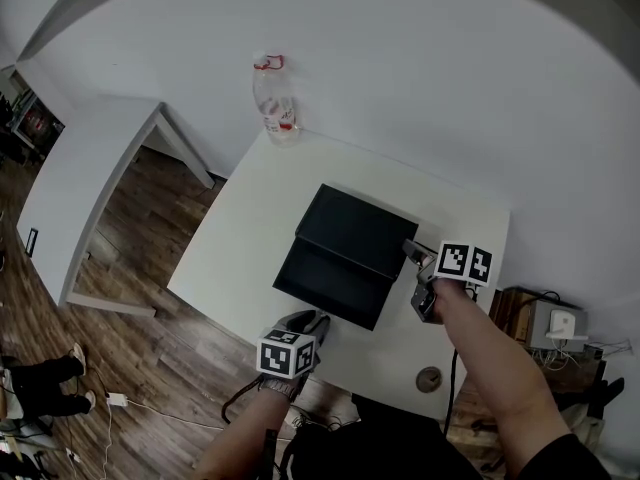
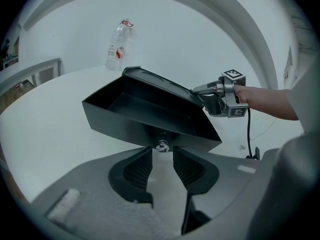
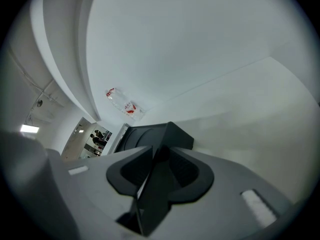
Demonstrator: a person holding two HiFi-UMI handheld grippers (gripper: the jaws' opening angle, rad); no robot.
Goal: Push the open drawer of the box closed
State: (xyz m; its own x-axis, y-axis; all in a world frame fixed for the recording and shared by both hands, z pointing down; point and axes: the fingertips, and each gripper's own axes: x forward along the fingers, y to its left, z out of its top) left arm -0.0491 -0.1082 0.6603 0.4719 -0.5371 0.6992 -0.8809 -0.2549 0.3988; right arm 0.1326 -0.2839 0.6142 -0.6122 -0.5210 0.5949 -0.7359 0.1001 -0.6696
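Standing on the desk: a matte black rectangular box [image 1: 357, 226] sits near the middle of the white flat-topped desk [image 1: 250, 203], its front towards the person.
Drawer: the black open-topped drawer [image 1: 330, 286] is pulled out of the box on the person's side; the left gripper view looks into its bare dark inside over the front wall [image 2: 135, 126].
Knob: a small round silvery knob [image 2: 162, 145] sits low in the middle of the drawer's front wall.
Left claw: the left claw [image 1: 312, 321] is at the drawer's front edge. In its own view the left claw [image 2: 161, 152] is spread, the ribbed pads [image 2: 137, 168] apart with bare desk showing between them. The knob is just ahead of the tips, and neither pad presses on it.
Right claw: the right claw [image 1: 412, 252] is at the box's right-hand corner, seen from the left gripper view [image 2: 198, 90] against the box's upper edge. In its own view the right claw [image 3: 160, 153] pinches a thin black wall of the box [image 3: 167, 134], which runs up between the two pads.
Bottle: a clear plastic bottle with red cap and red label [image 1: 275, 98] stands upright at the far edge of the desk, well apart from the box; it also shows beyond the box in the left gripper view [image 2: 116, 46] and the right gripper view [image 3: 122, 103].
Around: a brown wooden floor [image 1: 140, 233] lies to the left of the desk.
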